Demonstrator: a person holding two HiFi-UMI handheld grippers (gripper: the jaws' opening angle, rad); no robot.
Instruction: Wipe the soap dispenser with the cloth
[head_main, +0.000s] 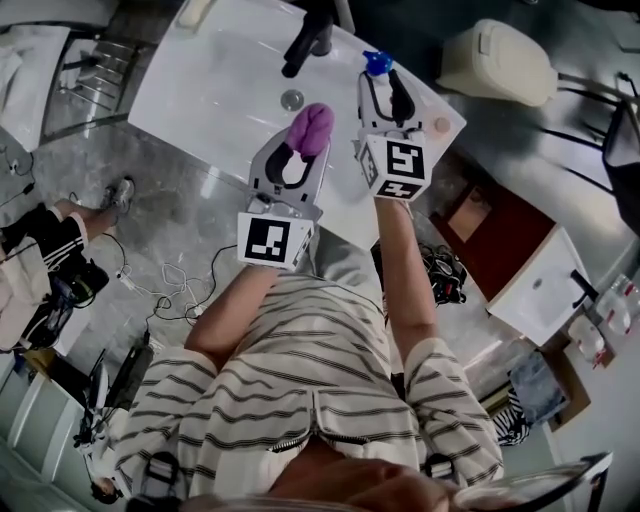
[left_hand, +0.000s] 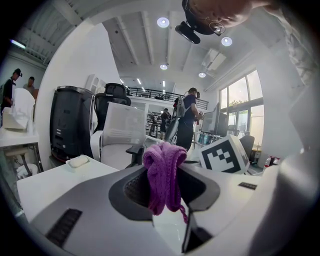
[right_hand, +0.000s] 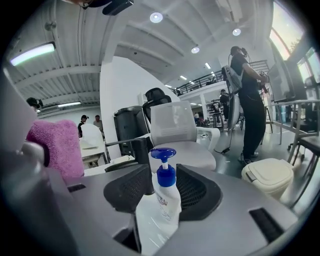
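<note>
The left gripper (head_main: 298, 150) is closed on the purple cloth (head_main: 312, 128), which is bunched at its tips. Just to the right of the cloth, the soap dispenser (right_hand: 162, 200) stands upright on the white counter (head_main: 210, 80). It is between the spread jaws of the right gripper (head_main: 388, 100), which I judge do not yet press it.

White counter (head_main: 200, 90), grey floor (head_main: 165, 205), ceiling spotlights (left_hand: 163, 22)
</note>
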